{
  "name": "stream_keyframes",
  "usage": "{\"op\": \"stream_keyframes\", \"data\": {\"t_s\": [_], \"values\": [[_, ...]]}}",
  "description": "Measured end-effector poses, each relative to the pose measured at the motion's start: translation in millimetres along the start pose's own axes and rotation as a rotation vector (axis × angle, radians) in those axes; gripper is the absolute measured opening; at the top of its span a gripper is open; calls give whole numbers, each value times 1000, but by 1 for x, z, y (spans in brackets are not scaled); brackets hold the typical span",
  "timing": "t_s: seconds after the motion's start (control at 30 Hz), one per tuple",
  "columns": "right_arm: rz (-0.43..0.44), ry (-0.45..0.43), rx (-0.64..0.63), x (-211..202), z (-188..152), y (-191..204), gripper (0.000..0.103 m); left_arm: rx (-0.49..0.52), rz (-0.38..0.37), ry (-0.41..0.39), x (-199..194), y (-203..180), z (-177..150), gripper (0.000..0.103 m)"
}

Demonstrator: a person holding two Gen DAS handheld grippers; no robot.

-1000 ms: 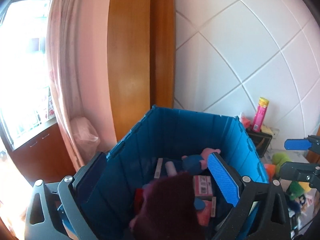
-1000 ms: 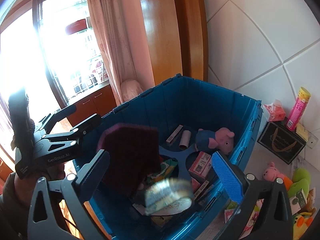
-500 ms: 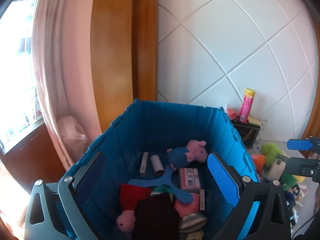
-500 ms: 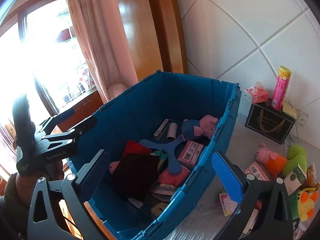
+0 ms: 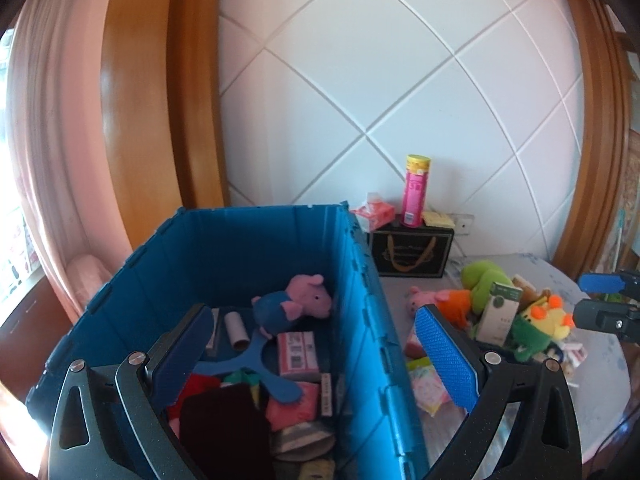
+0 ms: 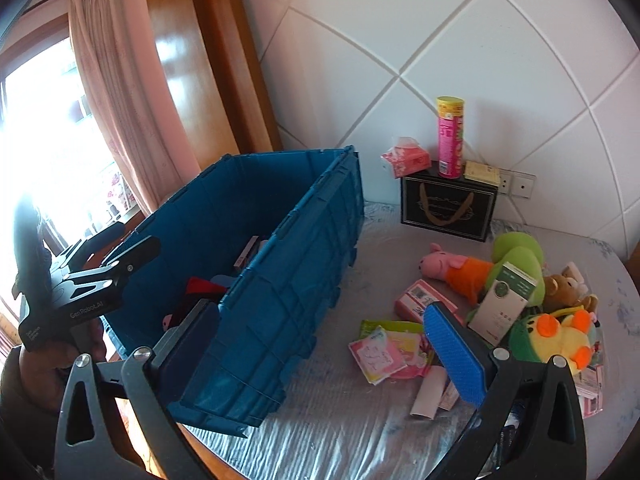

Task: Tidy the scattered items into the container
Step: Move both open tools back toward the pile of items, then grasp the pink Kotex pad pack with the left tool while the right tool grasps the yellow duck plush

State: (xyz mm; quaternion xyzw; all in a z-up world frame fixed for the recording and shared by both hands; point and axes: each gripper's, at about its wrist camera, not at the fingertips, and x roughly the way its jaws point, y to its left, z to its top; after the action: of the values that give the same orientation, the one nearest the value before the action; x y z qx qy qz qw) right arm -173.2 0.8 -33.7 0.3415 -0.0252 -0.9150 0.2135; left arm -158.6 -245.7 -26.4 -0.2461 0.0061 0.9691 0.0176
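- The left gripper (image 5: 316, 356) is empty, its jaws spread wide; they straddle the right wall of the blue crate (image 5: 362, 320), so one jaw hangs over the crate's inside and the other over the table.
- Below and ahead of the inner jaw lie things already stowed: a dark maroon cloth (image 5: 224, 428), a blue boomerang-shaped toy (image 5: 260, 364), a pink barcode box (image 5: 298, 354) and a pink pig plush in a blue top (image 5: 296, 304).
- The right gripper (image 6: 324, 344) is also wide open and holds nothing; the crate's outer wall sits just ahead of its left jaw, and the loose pile starts at its right jaw.
- Between the right gripper's jaws, slightly toward the right one, lie flat pink and green sachets (image 6: 384, 350); just beyond the right jaw's tip stands a white-and-green carton (image 6: 506, 302) leaning on a green plush (image 6: 516, 252).
- Farther beyond that jaw are an orange-bodied pig plush (image 6: 456, 266), a yellow duck plush (image 6: 560, 338) and a brown bear plush (image 6: 562, 288).
- My reading: this is the gap between a drop-off and the next pickup, with much of the pile not yet in the crate.
- The next move likely calls for the right gripper to descend on one item; the sachets are closest but thin, so a plush or the carton would probably grip more surely.
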Motion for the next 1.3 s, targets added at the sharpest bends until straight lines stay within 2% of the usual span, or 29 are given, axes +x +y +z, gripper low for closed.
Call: {"op": "stream_keyframes", "data": {"t_s": [0.27,0.47,0.63,0.83,0.97,1.17,1.3], "values": [[-85,13,56,-38,-27,-79,103,36,-55,46,11,-78,-11,102],[-129,30,88,-56,-47,-128,103,37,-75,142,39,-129,-40,102],[-190,48,81,-57,-68,-169,103,13,-67,250,79,-158,-75,102],[-239,90,91,-41,-89,-221,103,-18,-32,388,135,-178,-125,102],[-261,134,56,-16,-97,-243,103,-20,5,441,164,-187,-151,102],[-266,179,-6,24,-101,-266,103,-104,51,501,206,-184,-177,102],[-275,200,-110,53,-102,-274,103,-166,69,531,235,-177,-190,102]]}}
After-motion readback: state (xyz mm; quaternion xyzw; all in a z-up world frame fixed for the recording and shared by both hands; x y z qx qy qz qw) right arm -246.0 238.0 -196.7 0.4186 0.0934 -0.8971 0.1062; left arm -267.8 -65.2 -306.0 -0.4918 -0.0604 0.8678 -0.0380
